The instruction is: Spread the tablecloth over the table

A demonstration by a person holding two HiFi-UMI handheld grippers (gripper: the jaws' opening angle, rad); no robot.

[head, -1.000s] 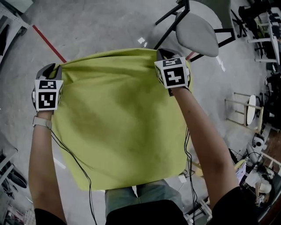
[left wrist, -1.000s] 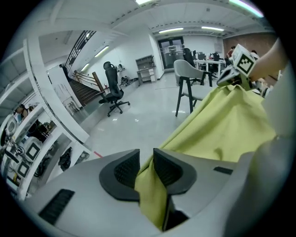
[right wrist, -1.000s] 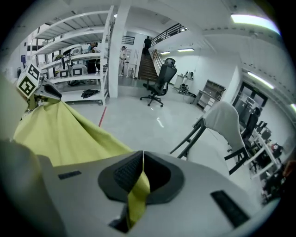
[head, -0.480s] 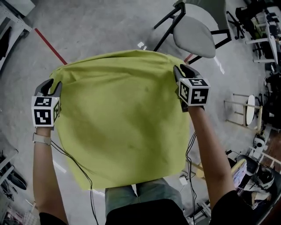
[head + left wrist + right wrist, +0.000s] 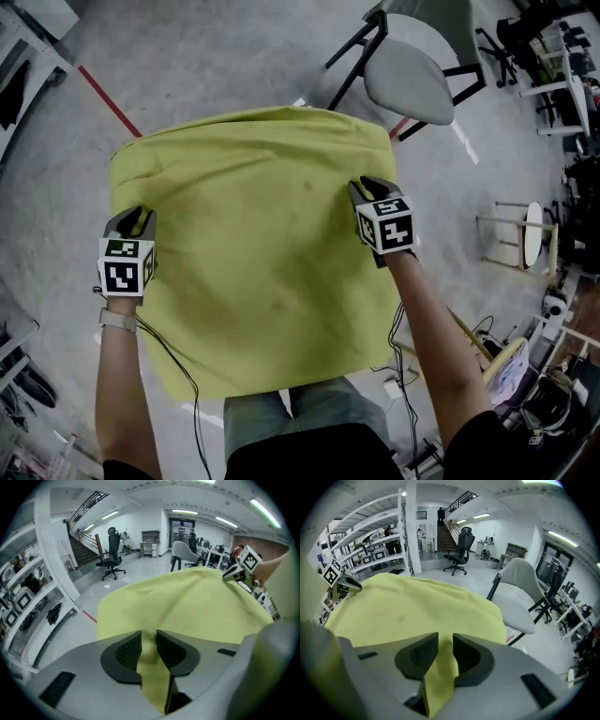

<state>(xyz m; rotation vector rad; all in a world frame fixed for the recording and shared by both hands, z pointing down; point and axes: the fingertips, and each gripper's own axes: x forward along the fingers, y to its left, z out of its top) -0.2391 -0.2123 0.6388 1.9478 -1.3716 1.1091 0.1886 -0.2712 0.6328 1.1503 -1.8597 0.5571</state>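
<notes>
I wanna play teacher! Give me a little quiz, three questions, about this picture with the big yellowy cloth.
1. Pick one: what colour is the tablecloth? A red, B yellow-green, C blue.
2. True or false: a grey chair stands beyond the cloth's far edge.
3. Fill the gap: the stripe on the floor is ___.

Key: 1 B. 2 True. 3 red.

Left gripper (image 5: 130,217) jaws closing, right gripper (image 5: 369,186) jaws opening; cloth (image 5: 253,244) between both.
</notes>
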